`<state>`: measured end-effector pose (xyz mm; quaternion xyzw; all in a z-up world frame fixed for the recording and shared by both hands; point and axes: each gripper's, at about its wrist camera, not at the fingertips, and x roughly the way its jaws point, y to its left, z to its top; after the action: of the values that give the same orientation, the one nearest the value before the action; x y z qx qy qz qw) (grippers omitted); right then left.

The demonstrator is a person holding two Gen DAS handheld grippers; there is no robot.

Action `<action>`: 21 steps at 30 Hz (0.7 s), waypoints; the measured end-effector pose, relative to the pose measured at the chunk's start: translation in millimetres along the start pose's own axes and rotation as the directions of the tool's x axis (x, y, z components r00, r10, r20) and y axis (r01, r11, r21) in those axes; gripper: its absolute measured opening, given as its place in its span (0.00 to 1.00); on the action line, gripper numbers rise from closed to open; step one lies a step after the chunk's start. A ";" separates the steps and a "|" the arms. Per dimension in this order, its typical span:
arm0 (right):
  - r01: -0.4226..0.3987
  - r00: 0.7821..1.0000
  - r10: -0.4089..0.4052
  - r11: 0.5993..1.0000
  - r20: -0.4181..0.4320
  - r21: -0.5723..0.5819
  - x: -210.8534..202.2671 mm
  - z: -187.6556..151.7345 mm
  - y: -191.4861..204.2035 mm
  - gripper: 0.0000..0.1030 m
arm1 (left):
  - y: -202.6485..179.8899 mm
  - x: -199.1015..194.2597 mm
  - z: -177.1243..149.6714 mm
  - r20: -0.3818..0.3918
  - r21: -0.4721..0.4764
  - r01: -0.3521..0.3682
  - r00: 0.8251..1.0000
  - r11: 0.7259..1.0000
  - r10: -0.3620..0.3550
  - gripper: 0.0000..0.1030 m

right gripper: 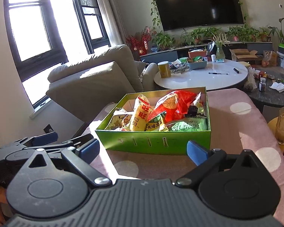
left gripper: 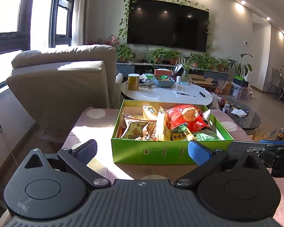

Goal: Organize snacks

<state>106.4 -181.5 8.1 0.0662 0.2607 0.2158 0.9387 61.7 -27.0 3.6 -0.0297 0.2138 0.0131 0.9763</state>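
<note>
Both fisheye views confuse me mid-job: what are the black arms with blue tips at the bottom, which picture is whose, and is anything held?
Those are two hand-held grippers carried by a person; each has a camera looking out along its own fingers. One picture comes from the left gripper, the other from the right gripper. Both stand open and hold nothing. Ahead, on a pink cloth with white dots, sits an open green box of snack packets, among them a red bag and a yellow packet. Each gripper also shows at the edge of the other's picture.

Glossy green cardboard box (right gripper: pixel 153 140); crinkly plastic snack packets (right gripper: pixel 172 104); matt dotted tablecloth (right gripper: pixel 236 124).
</note>
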 end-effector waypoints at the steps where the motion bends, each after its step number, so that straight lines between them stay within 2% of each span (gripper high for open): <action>1: 0.000 1.000 0.000 1.000 0.000 0.000 -0.1 -0.1 0.2 0.78 | 0.1 -0.4 -0.2 0.000 0.000 0.000 1.000 1.000 0.000 1.00; 21: 0.004 1.000 -0.004 1.000 -0.001 0.005 -1.5 -4.0 0.8 0.78 | -4.0 -10.1 -4.7 0.016 0.032 0.001 1.000 0.999 -0.002 1.00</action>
<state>103.0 -181.4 5.6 0.0680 0.2616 0.2132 0.9389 50.7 -31.5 3.7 -0.0139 0.2061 0.0091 0.9784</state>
